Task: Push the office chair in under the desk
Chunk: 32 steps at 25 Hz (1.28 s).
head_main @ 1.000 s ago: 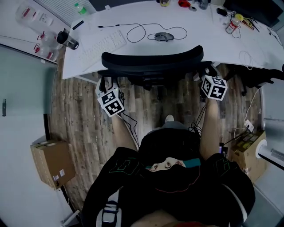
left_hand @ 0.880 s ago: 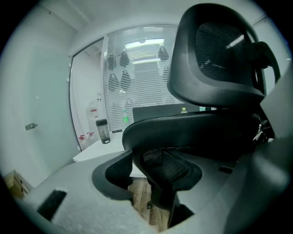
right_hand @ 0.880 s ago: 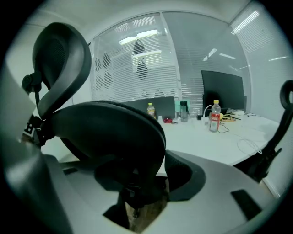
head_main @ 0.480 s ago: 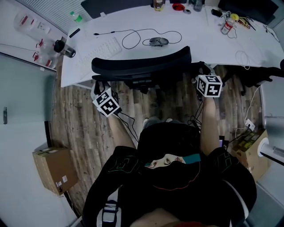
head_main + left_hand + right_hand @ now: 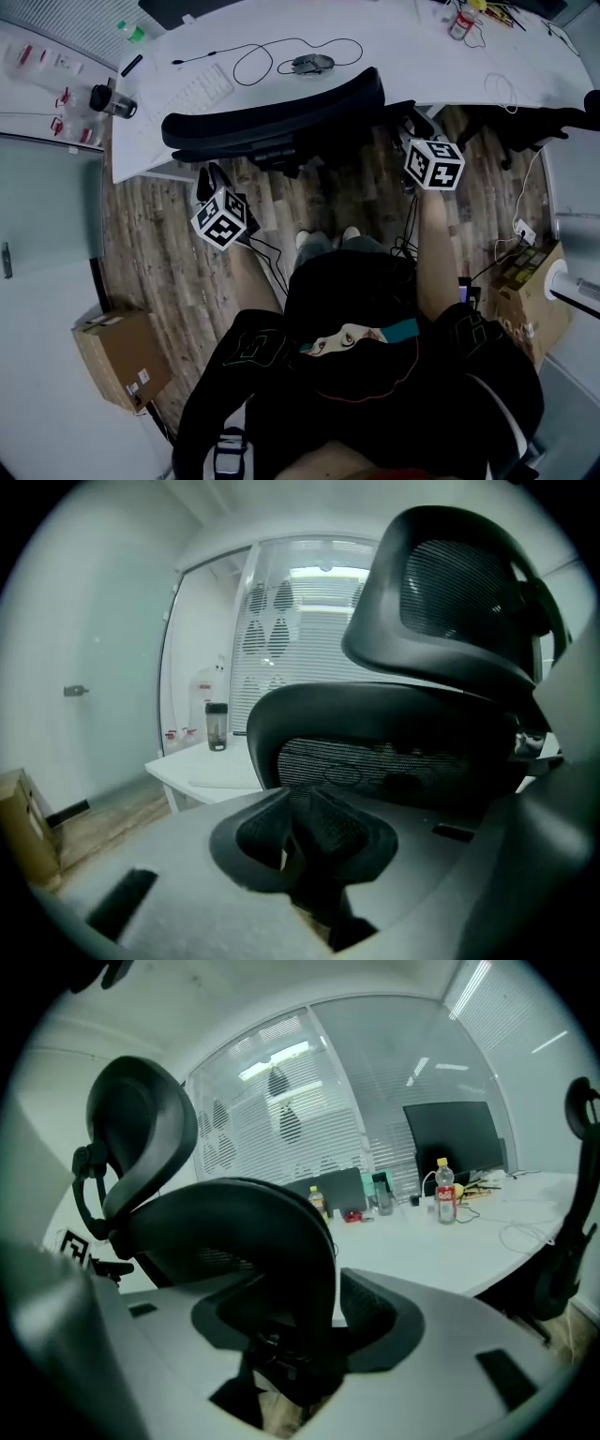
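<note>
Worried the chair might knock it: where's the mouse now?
Head view: the mouse lies on the white desk, just beyond the office chair's backrest, right of the keyboard.

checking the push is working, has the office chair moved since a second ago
Yes. The office chair has slid in toward the desk: it now sits closer to the mouse lying on the desktop.
</note>
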Available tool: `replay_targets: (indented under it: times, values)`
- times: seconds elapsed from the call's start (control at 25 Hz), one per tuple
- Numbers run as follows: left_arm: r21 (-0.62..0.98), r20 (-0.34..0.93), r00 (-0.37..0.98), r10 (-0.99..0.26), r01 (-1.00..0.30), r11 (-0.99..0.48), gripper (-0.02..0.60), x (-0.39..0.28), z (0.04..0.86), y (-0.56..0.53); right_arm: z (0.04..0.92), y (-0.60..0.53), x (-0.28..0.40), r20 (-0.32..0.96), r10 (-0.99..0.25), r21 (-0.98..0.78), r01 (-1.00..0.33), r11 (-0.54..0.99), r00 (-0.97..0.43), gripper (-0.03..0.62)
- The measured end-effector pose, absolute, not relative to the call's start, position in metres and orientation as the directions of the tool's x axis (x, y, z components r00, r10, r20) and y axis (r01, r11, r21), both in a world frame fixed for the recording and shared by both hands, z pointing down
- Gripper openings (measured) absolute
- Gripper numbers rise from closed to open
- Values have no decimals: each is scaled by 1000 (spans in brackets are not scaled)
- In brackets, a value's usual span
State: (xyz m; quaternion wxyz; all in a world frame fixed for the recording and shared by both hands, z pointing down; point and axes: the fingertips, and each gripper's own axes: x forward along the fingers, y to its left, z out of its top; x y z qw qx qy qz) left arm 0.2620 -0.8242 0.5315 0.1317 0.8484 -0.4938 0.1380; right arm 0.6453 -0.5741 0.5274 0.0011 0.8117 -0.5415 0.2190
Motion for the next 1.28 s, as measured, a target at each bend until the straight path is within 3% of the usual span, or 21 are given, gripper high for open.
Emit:
replay_targets:
  times: [0.04, 0.16, 0.32, 0.48, 0.8, 1.08, 1.28]
  values:
    - [77, 347, 465, -815, -880, -469, 13, 263, 531, -818, 527, -569, 644, 346, -883, -243, -879, -410, 316, 230]
    - [85, 286, 486, -826, -871, -484, 5, 276, 528, -798, 526, -552, 643, 325, -890, -255, -877, -408, 320, 219]
    - [112, 262, 561, -785, -826, -553, 5, 302, 518, -780, 519, -535, 643, 273, -897, -266, -869, -417, 347, 76]
    - [117, 234, 620, -749, -783, -611, 5, 319, 501, -764, 509, -528, 633, 240, -908, -275, -872, -404, 345, 6]
    - [103, 178, 700, -691, -712, -695, 5, 330, 466, -748, 467, -528, 590, 89, -954, -303, -905, -300, 286, 5]
    - [87, 140, 737, -661, -674, -734, 5, 303, 428, -730, 447, -527, 540, 183, -931, -212, -912, -352, 317, 5]
    - [82, 90, 766, -636, -642, -762, 5, 276, 399, -717, 420, -537, 483, 155, -936, -189, -921, -341, 315, 5]
